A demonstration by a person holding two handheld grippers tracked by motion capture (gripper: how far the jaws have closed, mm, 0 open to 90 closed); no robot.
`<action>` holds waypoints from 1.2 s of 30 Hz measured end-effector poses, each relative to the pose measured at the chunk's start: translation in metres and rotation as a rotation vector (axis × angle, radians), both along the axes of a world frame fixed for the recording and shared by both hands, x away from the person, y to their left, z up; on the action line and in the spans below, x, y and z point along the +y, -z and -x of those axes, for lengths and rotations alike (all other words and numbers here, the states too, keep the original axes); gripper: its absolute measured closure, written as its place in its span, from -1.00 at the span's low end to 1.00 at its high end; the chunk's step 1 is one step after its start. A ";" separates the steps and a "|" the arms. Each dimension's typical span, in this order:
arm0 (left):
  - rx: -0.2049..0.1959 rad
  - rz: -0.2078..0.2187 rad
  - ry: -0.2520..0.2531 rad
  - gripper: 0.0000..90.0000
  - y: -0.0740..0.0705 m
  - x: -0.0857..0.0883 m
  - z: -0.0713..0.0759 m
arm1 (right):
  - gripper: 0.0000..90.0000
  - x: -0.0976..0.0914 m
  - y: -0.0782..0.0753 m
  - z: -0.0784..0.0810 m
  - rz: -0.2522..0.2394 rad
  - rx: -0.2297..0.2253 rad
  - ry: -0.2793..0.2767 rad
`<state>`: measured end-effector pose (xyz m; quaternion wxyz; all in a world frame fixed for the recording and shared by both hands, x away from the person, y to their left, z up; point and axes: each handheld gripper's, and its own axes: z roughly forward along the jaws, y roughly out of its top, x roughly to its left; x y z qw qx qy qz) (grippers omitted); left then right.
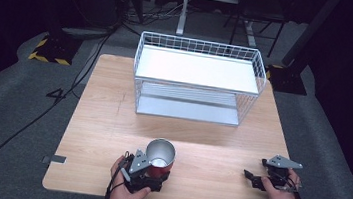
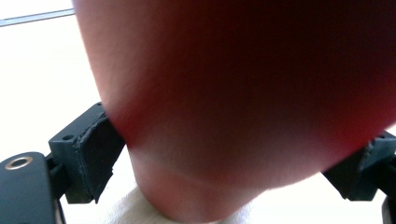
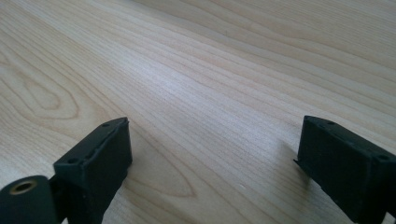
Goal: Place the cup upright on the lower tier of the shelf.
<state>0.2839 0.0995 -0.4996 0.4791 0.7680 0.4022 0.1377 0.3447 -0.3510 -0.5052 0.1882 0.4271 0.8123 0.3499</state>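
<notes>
Gripping tongs, left [image 1: 160,170]: closed around red cup [image 1: 160,156], near worktop [image 1: 106,121] front edge.
Right tongs [image 1: 252,177]: spread wide, holding nothing.
Behind: wire rack [image 1: 197,79].

Red cup [image 1: 160,154] w/ shiny metal inside stands near the front edge of the wooden table [image 1: 101,121], left of centre, mouth up and tilted a bit toward the camera. Left gripper [image 1: 156,170] has its jaws clamped on the cup's lower body, one each side; in the left gripper view the cup [image 2: 243,102] is a blurred red wall btwn the jaws. Wire shelf rack [image 1: 197,79], white, two levels, sits at the table's back, well apart from the cup.
</notes>
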 end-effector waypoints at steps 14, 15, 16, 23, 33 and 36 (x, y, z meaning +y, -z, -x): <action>0.011 -0.019 -0.068 -0.70 0.000 -0.017 -0.006 | -0.78 0.000 0.000 0.000 0.000 0.000 0.000; 0.015 -0.018 -0.069 -0.70 0.000 -0.017 -0.007 | -0.78 0.000 0.000 0.000 0.000 0.000 0.000; 0.014 -0.022 -0.074 -0.69 0.000 -0.016 -0.008 | -0.78 0.000 0.000 0.000 0.000 0.000 0.000; -0.039 -0.062 -0.073 -0.64 -0.001 -0.018 -0.006 | -0.78 0.000 0.000 0.000 -0.001 0.000 0.001; -0.066 -0.079 -0.044 -0.63 -0.001 -0.018 -0.005 | -0.78 0.000 0.000 0.000 0.000 0.000 0.000; -0.058 -0.052 -0.042 -0.63 -0.001 -0.017 -0.005 | -0.78 0.000 0.000 0.000 0.000 0.000 0.000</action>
